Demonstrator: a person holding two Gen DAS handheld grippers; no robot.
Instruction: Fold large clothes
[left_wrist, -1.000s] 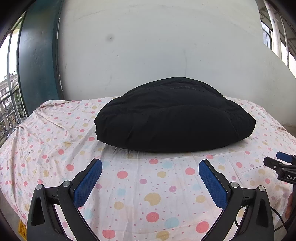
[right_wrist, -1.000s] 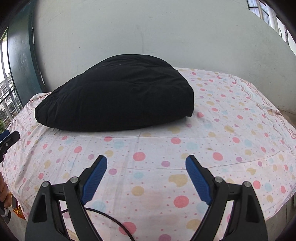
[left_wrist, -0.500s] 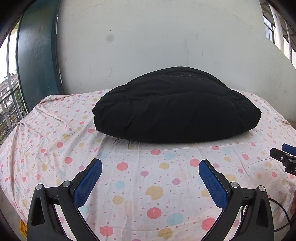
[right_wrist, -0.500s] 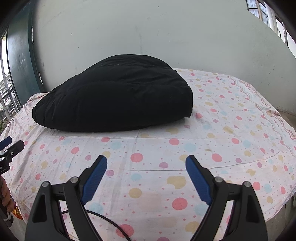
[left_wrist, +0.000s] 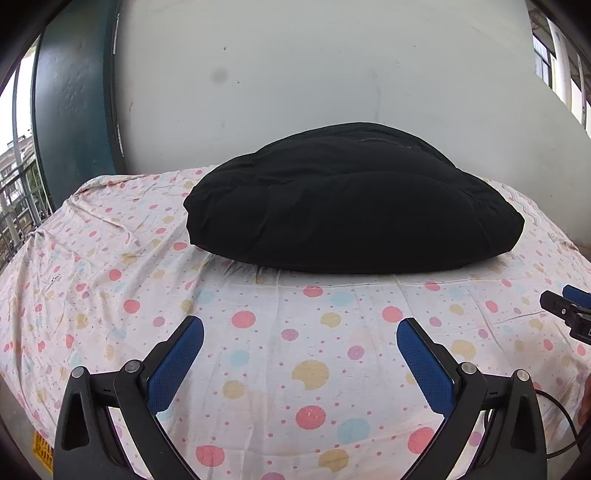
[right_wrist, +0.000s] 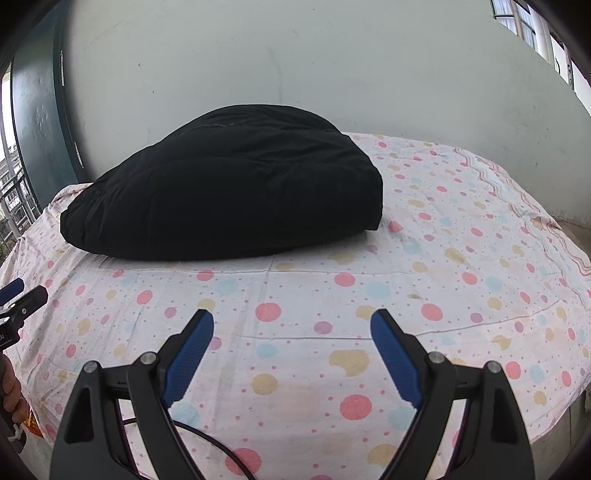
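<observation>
A black garment lies folded into a thick bundle on the polka-dot sheet of a bed; in the right wrist view the same bundle sits left of centre. My left gripper hovers open over the sheet, short of the bundle's near edge, with nothing between its blue pads. My right gripper is open too, over bare sheet in front of the bundle's right half. Each gripper's tip shows at the edge of the other's view: the right one and the left one.
A pale wall rises right behind the bed, with a dark green frame at the left. The sheet stretches bare to the right of the bundle. A black cable runs under my right gripper. A hand shows at the left edge.
In the left wrist view the bundle has drifted slightly right and upward as the left gripper shifted a little. The right wrist view is nearly unchanged. Both grippers stayed open.
</observation>
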